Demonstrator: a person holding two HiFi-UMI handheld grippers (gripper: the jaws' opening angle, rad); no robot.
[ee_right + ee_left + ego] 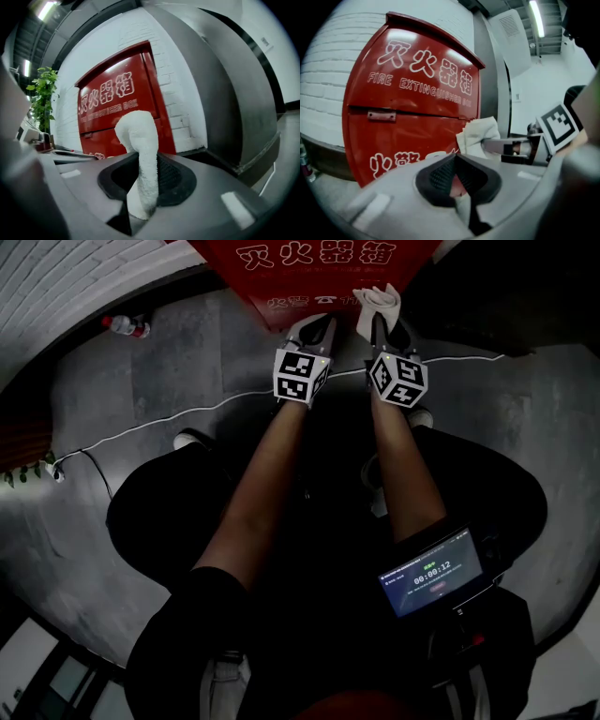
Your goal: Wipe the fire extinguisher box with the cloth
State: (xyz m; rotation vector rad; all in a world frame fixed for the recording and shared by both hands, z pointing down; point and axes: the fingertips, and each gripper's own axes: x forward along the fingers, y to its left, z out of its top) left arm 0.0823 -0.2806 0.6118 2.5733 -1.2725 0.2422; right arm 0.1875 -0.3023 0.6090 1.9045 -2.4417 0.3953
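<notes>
The right gripper (146, 174) has its jaws clamped on the white cloth (139, 138), which sticks out ahead ready to rub the red fire extinguisher box (412, 101) just in front, while the left gripper (457, 177) hangs alongside, jaws closed and empty.

The right tongs (143, 180) pinch a white cloth (139, 136) that stands upright between the jaws. Behind it, a red fire extinguisher box (110, 105) sits against a white brick wall (176, 93), with a green plant (43, 96) to the left.

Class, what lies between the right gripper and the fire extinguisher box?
The white cloth, clamped in the right gripper, stands before the fire extinguisher box; the right gripper view shows it.
</notes>
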